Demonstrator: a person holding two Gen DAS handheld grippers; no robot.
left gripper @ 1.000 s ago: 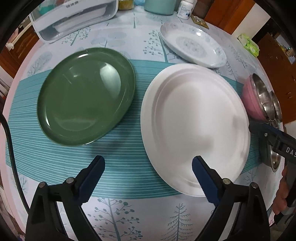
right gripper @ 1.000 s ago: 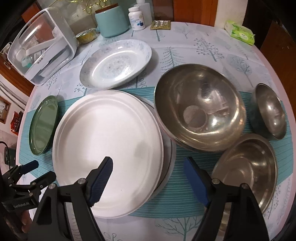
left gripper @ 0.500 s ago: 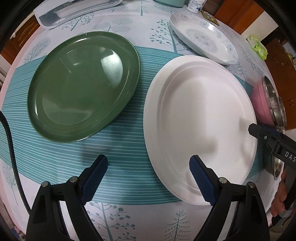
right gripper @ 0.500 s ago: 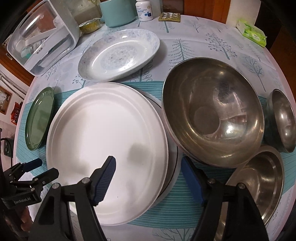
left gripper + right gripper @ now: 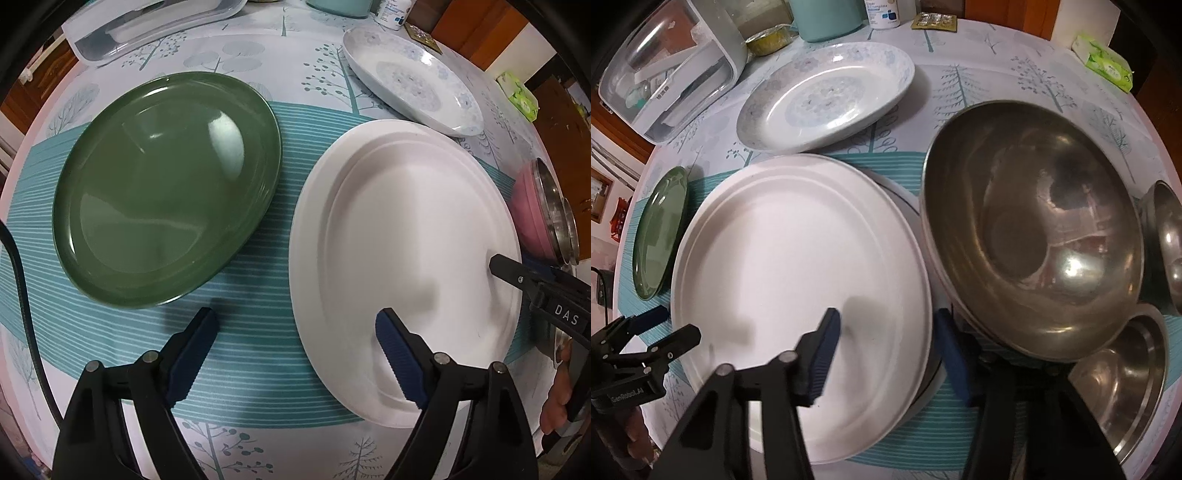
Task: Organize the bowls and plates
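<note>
A large white plate [image 5: 406, 251] lies mid-table on another plate whose rim shows beneath it [image 5: 923, 384]. A green plate [image 5: 166, 184] lies to its left and a floral plate [image 5: 413, 77] behind it. My left gripper [image 5: 295, 347] is open, low over the mat, with its right finger over the white plate's near-left rim. My right gripper [image 5: 886, 350] is open and straddles the white plate's right rim [image 5: 925, 295]. A large steel bowl [image 5: 1034, 229] in a pink shell [image 5: 532, 218] stands to the right, with two smaller steel bowls [image 5: 1123, 380] [image 5: 1167, 243].
At the back stand a clear-lidded white container [image 5: 668, 62], a teal canister [image 5: 827, 18], a pill bottle [image 5: 882, 14], a small yellow dish [image 5: 768, 38] and a green tissue pack [image 5: 1106, 61]. A black cable [image 5: 22, 295] runs along the left edge.
My right gripper has moved forward and down onto the white plate's right rim and its fingers have drawn closer together. My left gripper has shifted slightly closer to the plates.
</note>
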